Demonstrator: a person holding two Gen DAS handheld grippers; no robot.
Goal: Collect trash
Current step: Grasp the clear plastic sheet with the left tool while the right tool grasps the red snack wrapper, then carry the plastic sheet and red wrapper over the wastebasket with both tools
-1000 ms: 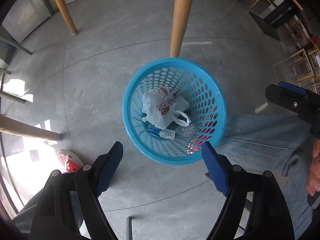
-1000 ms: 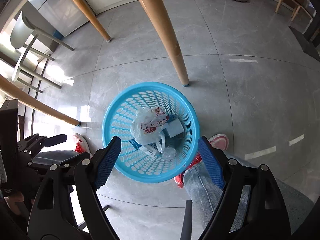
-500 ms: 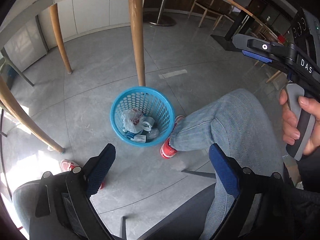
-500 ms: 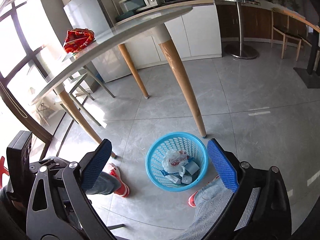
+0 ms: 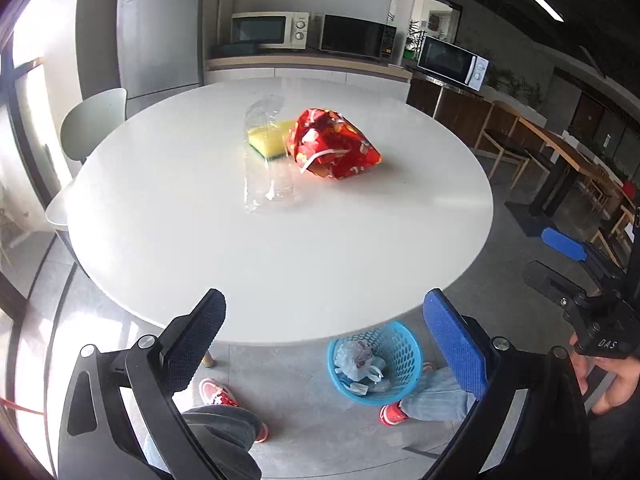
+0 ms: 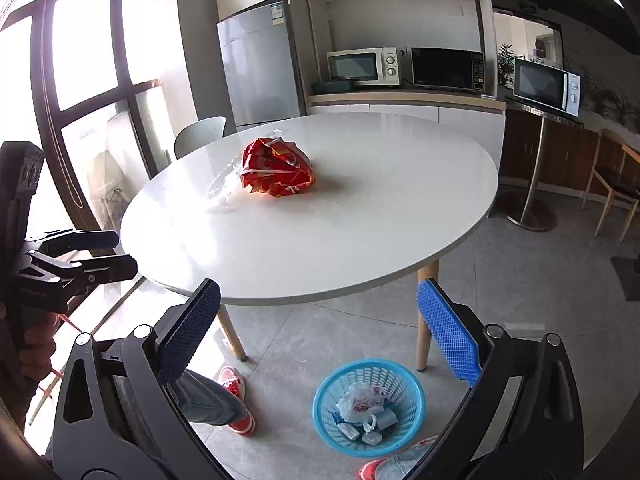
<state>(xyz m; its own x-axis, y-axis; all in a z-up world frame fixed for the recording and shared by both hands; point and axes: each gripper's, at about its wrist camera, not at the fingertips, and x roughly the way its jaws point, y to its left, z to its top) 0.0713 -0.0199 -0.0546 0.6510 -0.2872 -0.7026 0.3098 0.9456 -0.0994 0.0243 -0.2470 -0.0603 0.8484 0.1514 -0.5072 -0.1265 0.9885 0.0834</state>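
A round white table (image 5: pixel 280 248) is seen from above its near edge, with bare top all along that edge and out to the right edge. Near the middle, toward the far edge, a red bag (image 5: pixel 334 144) lies, with a yellow sponge (image 5: pixel 269 143) touching it on the left and a clear bottle (image 5: pixel 267 160) lying along the top in front of the sponge. In the right wrist view the bag (image 6: pixel 276 168) lies toward the left edge and the bottle (image 6: pixel 224 186) is just beside it; the sponge cannot be made out there. Below the near edge a blue basket (image 5: pixel 412 360) stands on the grey floor beside a wooden table leg (image 6: pixel 426 320), with white and clear trash (image 6: pixel 364 406) in its bottom, and red shoes (image 5: pixel 218 394) are planted to either side. Open floor is seen to the right of the table. The left gripper (image 5: pixel 324 344) is held over the near edge, its jaws opening and by now spread wide, nothing between them, nothing touched. The right gripper (image 6: pixel 318 328) is held out past the near edge above the basket (image 6: pixel 324 400), its jaws also opening and wide apart, empty. Both are tilted downward toward the table, and the right hand (image 5: pixel 612 380) is seen wrapped round its handle at the right
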